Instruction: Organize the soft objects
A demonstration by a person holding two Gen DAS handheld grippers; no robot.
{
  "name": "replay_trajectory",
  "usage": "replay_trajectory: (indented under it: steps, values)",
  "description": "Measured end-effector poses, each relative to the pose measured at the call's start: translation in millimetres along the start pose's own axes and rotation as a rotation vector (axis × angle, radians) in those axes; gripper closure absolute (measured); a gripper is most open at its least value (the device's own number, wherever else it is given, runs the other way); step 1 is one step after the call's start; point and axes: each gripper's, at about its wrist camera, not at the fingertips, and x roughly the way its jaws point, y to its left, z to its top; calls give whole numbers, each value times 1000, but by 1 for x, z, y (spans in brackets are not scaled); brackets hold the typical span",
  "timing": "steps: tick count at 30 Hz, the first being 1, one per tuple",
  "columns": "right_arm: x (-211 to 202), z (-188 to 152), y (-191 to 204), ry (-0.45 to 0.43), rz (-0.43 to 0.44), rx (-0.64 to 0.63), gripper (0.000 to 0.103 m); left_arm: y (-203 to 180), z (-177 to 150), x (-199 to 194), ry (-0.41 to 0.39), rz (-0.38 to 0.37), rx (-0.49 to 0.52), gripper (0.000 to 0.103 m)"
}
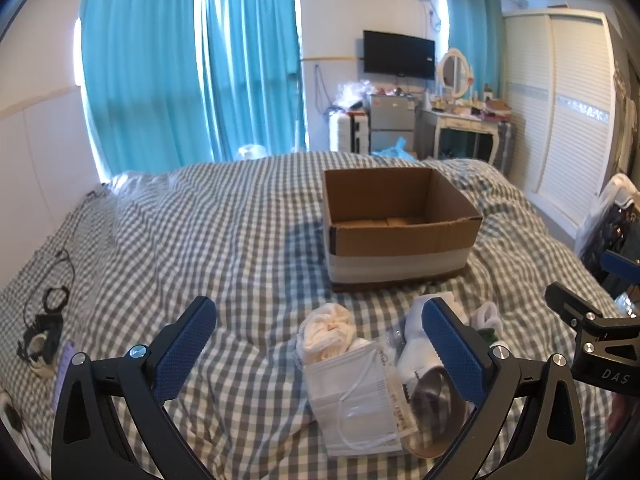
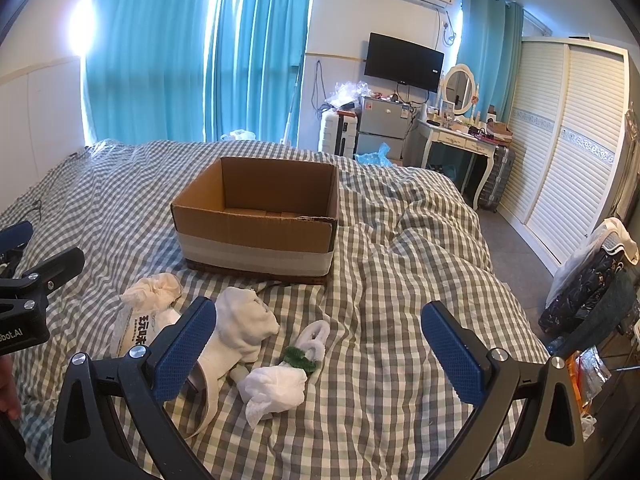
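Note:
An open, empty cardboard box (image 1: 400, 220) (image 2: 256, 216) stands on the checked bed. In front of it lies a pile of soft things: a cream crumpled cloth (image 1: 328, 330) (image 2: 154, 290), a packet of white face masks (image 1: 356, 400) (image 2: 134, 336), a white sock (image 2: 244, 326) (image 1: 416, 334), a white wad (image 2: 276, 390), and a white-and-green fuzzy piece (image 2: 306, 346). My left gripper (image 1: 318, 354) is open over the pile. My right gripper (image 2: 320, 354) is open just above the fuzzy piece and wad. Both are empty.
Black cables and small gear (image 1: 44, 320) lie at the bed's left side. A wardrobe (image 2: 568, 140), a dressing table (image 2: 460, 136) and a hanging bag (image 2: 592, 276) stand to the right. Blue curtains (image 1: 188, 72) hang behind the bed.

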Motion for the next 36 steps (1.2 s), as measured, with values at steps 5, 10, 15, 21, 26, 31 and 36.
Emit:
replay_trajectory:
  steps: [5, 10, 15, 21, 26, 31, 36]
  values:
    - [0, -1, 0, 2, 0, 0, 0, -1, -1, 0, -1, 2, -1, 0]
    - [0, -1, 0, 3, -1, 0, 0, 0, -1, 0, 0, -1, 0, 0]
    - [0, -1, 0, 2, -1, 0, 0, -1, -2, 0, 0, 0, -1, 0]
    - [1, -1, 0, 3, -2, 0, 0, 0, -1, 1, 0, 0, -2, 0]
    - [1, -1, 0, 3, -2, 0, 0, 0, -2, 1, 0, 0, -2, 0]
    - [1, -1, 0, 3, -2, -1, 0, 0, -2, 1, 0, 0, -2, 0]
    - [0, -1, 0, 3, -2, 1, 0, 0, -2, 1, 0, -1, -2, 0]
